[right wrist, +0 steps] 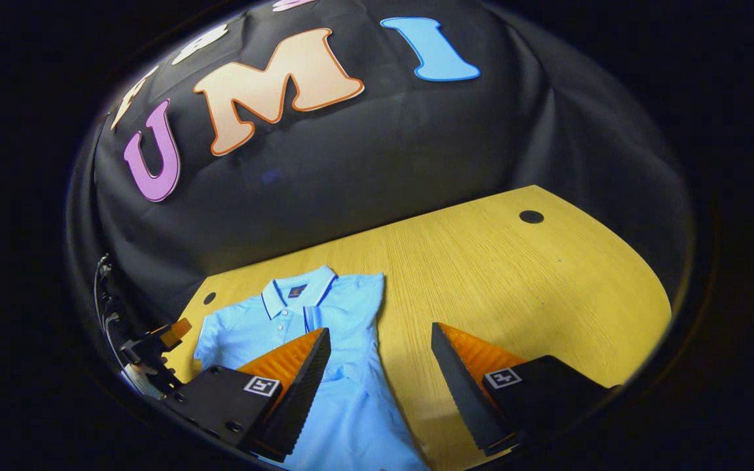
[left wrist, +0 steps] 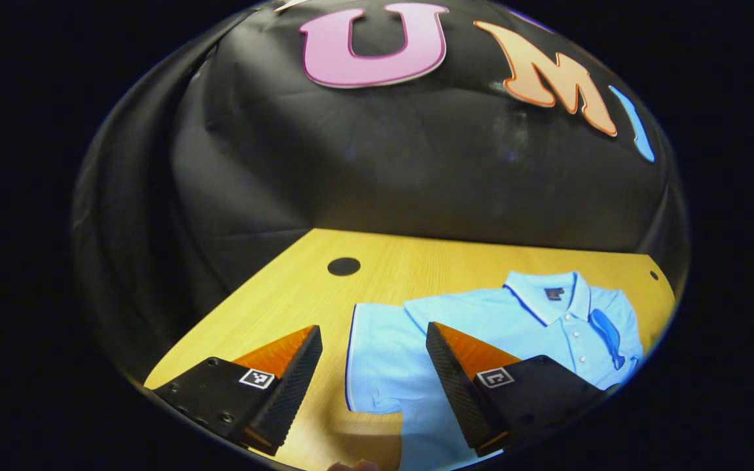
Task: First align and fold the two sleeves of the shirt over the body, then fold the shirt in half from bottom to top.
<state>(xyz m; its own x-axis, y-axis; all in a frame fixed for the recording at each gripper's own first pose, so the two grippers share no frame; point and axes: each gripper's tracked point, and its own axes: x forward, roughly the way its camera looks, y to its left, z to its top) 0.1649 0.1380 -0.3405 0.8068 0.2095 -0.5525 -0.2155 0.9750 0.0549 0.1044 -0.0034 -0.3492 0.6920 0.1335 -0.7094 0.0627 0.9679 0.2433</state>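
shirt [left wrist: 482, 327]: lying flat and face up on the wooden table [left wrist: 390, 268]; collar [left wrist: 547, 297] pointing toward the booth's far wall, hem running toward the near edge, so the long axis is running near-to-far

sleeve on the left side [left wrist: 377, 353]: spreading out flat and unfolded beside the body, its trimmed edge standing out against the bare wood; sitting right between the left gripper's fingers in the left gripper view

sleeve on the right side [right wrist: 367, 294]: looking already drawn in over the body, since the cloth's edge in the right gripper view is running fairly straight; this is a judgement, not certain

left gripper [left wrist: 374, 353]: hanging above the table with its jaws standing wide apart and gripping nothing; the shirt is lying ahead and to its right, the unfolded sleeve closest

right gripper [right wrist: 380, 356]: hovering with its jaws spread wide and holding nothing; the shirt body is passing under its left finger, bare table lying under the right one

other gripper seen far off [right wrist: 167, 337]: showing at the left rim of the right gripper view, beyond the shirt's far shoulder

nearer hand: the left one is sitting nearer the spread sleeve, so it is looking like the one for that fold

deciding relation: the sleeve is lying to the outside of the body, so the fold is needing a sideways carry across the long axis, toward the button line
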